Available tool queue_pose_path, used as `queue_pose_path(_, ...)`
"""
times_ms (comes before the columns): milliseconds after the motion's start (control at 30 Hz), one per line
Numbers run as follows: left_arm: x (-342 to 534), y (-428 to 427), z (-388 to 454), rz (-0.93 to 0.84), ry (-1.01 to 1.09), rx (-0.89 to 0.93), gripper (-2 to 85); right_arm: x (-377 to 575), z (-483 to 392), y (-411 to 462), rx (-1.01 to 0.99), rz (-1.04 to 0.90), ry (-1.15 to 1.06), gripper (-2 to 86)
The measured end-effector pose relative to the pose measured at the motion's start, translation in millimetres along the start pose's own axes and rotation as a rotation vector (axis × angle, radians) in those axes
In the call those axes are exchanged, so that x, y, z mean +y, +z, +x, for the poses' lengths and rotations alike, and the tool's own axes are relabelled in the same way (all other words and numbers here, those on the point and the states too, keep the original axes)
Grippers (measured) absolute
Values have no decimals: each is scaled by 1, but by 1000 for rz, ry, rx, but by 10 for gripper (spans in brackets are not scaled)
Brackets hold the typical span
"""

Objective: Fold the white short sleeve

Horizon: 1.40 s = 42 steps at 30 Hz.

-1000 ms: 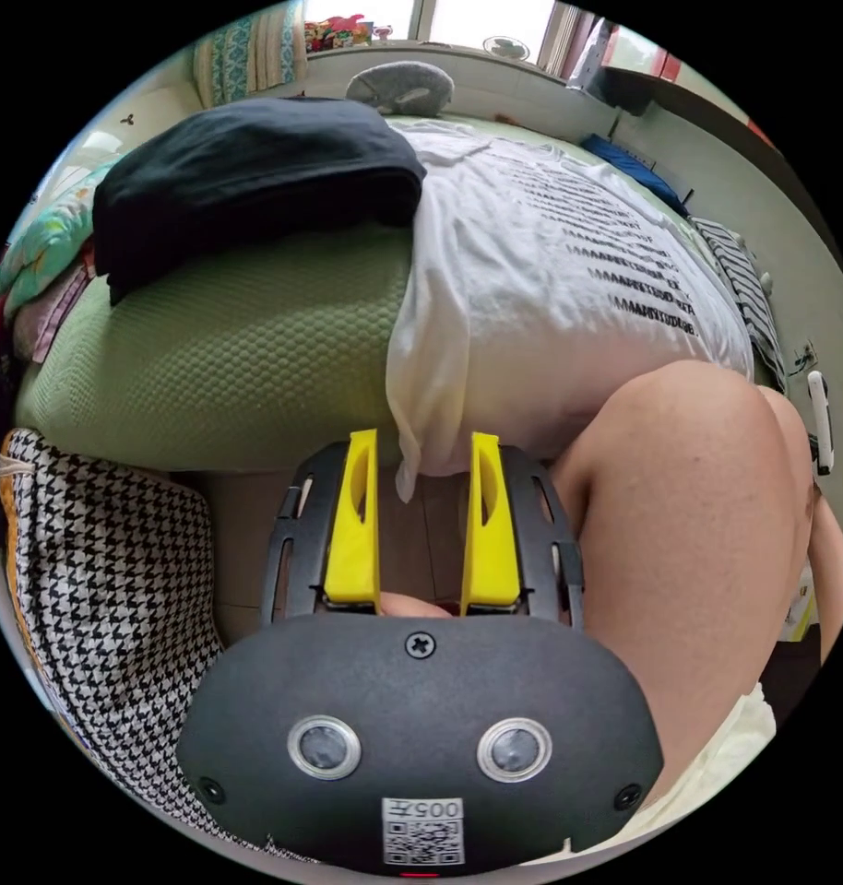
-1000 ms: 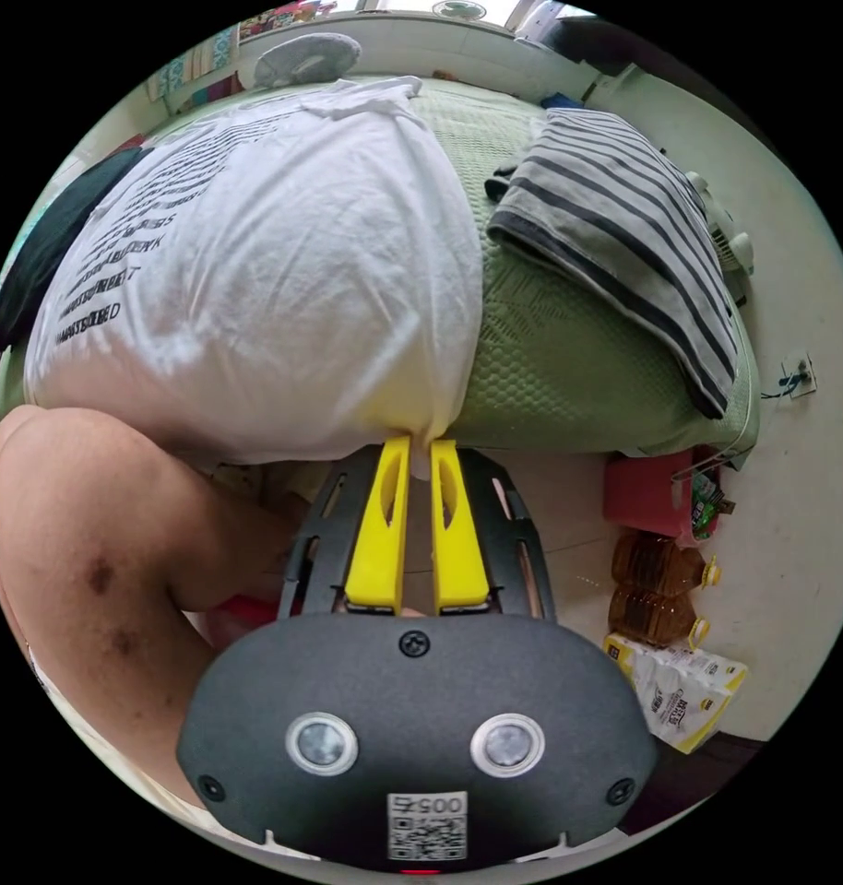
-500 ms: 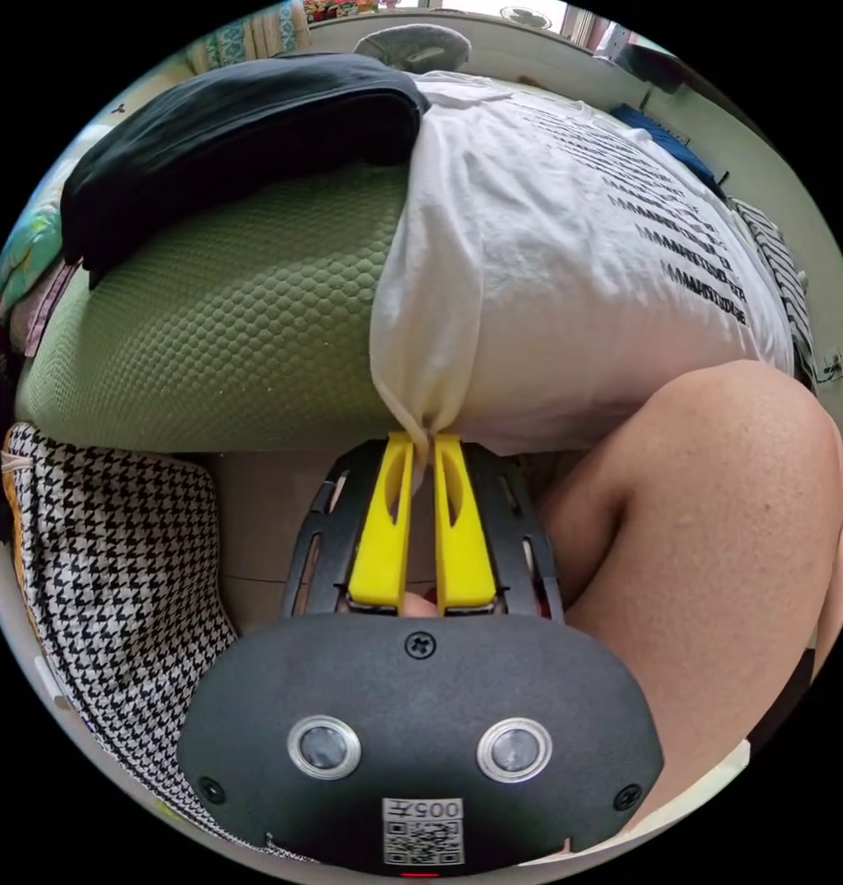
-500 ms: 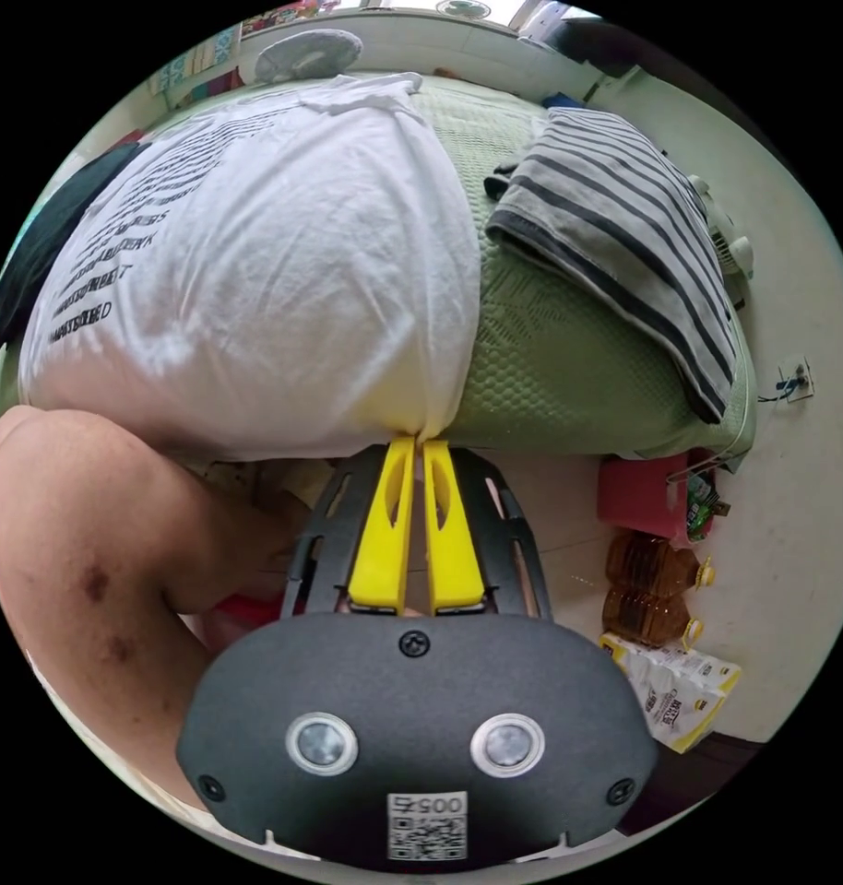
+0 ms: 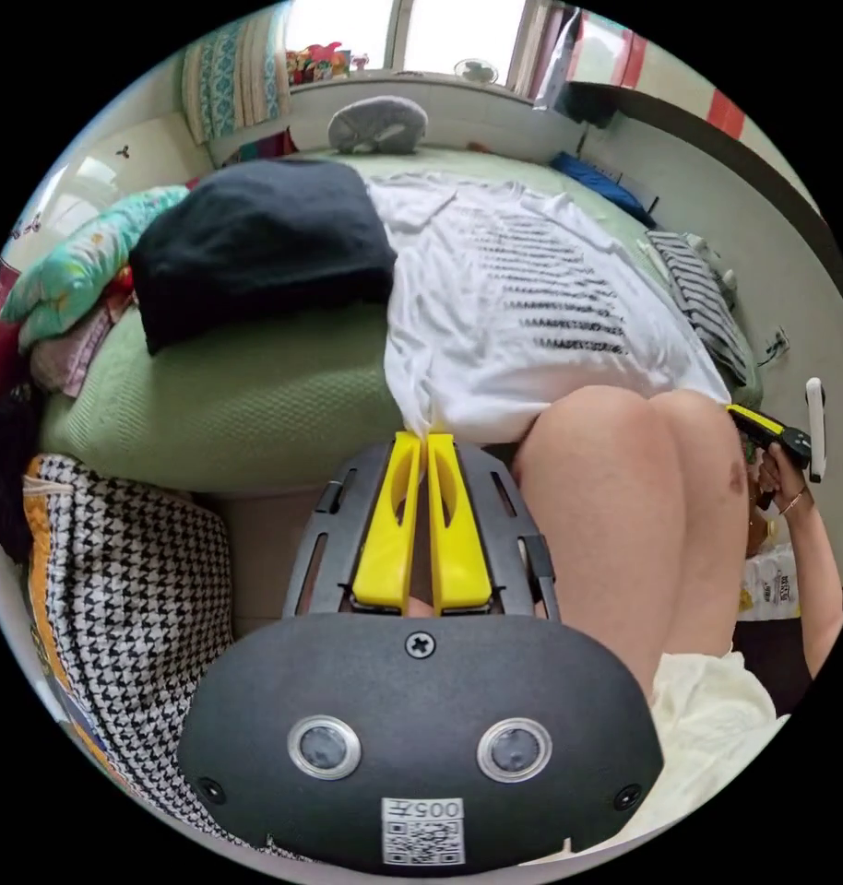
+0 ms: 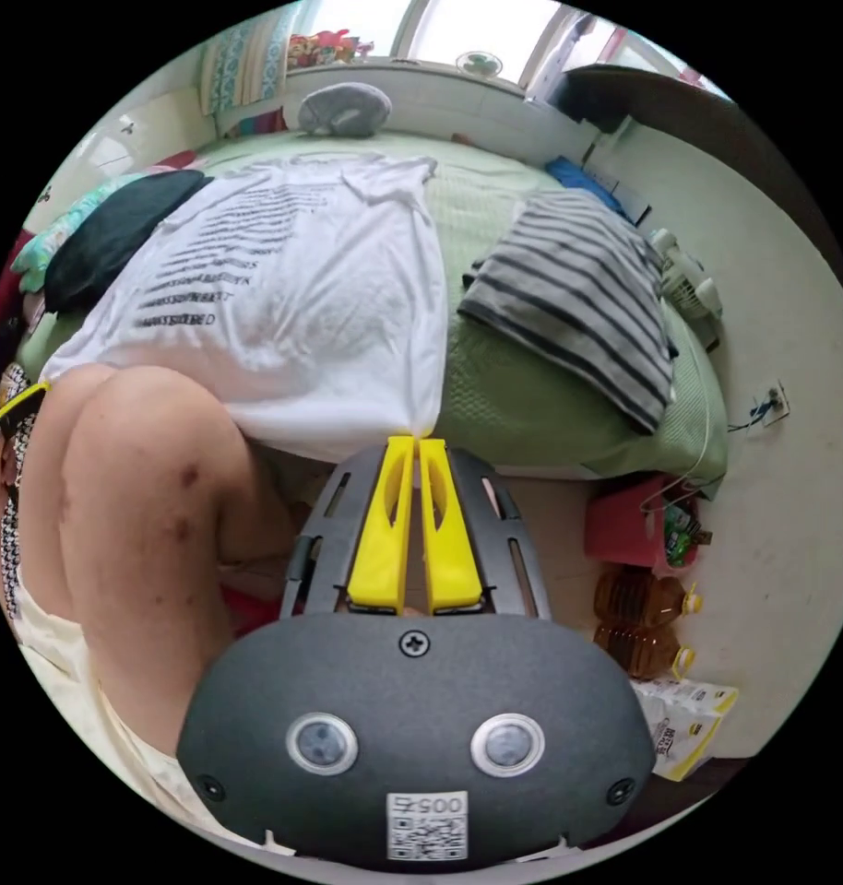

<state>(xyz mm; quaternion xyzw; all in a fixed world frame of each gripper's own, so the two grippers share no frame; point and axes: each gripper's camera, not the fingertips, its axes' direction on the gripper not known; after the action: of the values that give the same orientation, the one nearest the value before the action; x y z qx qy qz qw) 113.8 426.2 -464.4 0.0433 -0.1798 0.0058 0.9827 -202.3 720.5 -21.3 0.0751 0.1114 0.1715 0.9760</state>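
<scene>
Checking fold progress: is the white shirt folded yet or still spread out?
Spread. The white shirt lies flat on the green bed, printed side up, sleeves out, hem corners pinched by the left gripper and right gripper.

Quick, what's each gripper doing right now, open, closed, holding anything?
Left gripper: closed, pinching a bottom hem corner of the white printed short-sleeve shirt.
Right gripper: closed, pinching the shirt's other bottom hem corner.

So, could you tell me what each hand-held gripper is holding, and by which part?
Both hold the white shirt by its hem: the left hand-held gripper pinches one bottom corner, the right hand-held gripper the other.
</scene>
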Motion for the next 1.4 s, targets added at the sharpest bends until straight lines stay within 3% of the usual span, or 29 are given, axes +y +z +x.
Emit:
queue_pose_path(267,1,-86,4,164,-14,71,4,13,14,-96,-23,157,88,-16)
queue_pose_path(533,20,-139,14,92,93,136,3,48,5,-153,33,128,32,-16)
queue_pose_path(833,63,-191,86,-72,495,-27,4,93,17,-223,-46,31,62,-15)
queue_pose_path(1100,73,-216,79,-113,371,76,4,119,9,-248,-13,-112,24,-16)
queue_pose_path(1400,22,-210,63,-51,300,95,4,66,9,-261,17,-40,2,-16)
